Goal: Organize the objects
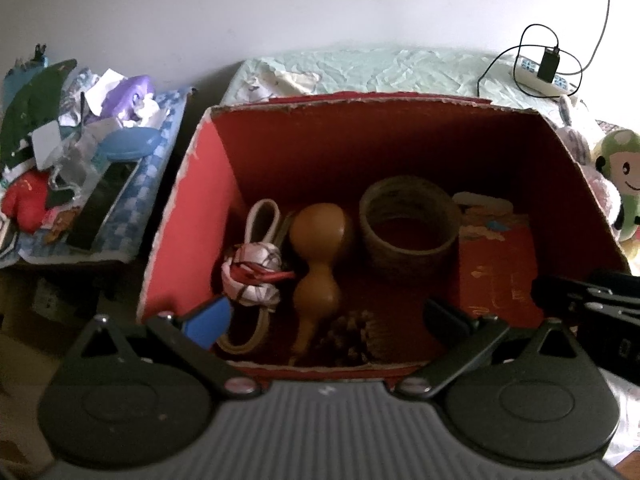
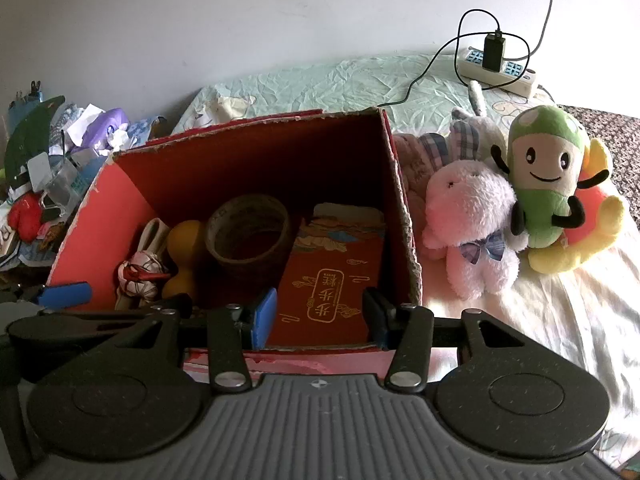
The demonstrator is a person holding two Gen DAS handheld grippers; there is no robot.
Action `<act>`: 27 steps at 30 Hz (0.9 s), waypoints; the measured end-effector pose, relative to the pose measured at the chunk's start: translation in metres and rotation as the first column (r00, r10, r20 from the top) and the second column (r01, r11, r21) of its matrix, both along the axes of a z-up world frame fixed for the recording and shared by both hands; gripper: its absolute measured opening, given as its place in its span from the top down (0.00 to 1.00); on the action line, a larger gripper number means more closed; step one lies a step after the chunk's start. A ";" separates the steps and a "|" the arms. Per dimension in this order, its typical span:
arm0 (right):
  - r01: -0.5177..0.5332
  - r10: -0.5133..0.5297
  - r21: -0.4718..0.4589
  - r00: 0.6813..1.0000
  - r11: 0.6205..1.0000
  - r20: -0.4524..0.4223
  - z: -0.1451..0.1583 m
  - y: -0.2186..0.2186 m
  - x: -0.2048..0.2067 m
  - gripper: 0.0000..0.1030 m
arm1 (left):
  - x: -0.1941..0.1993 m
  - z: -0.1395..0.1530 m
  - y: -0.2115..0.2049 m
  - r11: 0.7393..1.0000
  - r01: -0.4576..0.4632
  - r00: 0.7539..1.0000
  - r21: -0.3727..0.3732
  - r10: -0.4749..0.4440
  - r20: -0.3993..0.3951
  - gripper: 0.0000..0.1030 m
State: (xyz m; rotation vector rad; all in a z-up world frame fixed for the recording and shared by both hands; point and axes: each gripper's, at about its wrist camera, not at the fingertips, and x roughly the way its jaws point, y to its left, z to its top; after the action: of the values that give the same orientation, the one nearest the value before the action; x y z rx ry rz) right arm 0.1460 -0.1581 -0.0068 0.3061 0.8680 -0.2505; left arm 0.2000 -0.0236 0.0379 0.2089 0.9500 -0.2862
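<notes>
Plush pink bunny [image 2: 472, 220] on bed: soft, light, grab torso. Both grippers' fingers open, empty over red box [image 2: 404, 216].

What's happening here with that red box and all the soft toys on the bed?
A person is tidying up with a hand-held gripper in each hand. Both the left gripper and the right gripper hover open and empty at the near edge of the red box. Inside it lie a gourd, a tape roll, a patterned ball and a red packet. The pink plush and the green plush sit on the bed beside the box, not packed.
</notes>
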 end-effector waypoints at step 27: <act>-0.010 0.012 -0.049 0.999 0.999 0.048 0.020 0.002 0.006 0.51 | 0.006 0.028 -0.001 1.000 -0.010 0.996 0.025 0.008 0.094 0.00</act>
State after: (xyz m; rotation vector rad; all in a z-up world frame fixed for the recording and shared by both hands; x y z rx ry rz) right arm 0.1517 -0.1556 0.0133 0.2609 0.8147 -0.2524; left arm 0.2056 -0.0246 0.0662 0.2393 0.8616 -0.2542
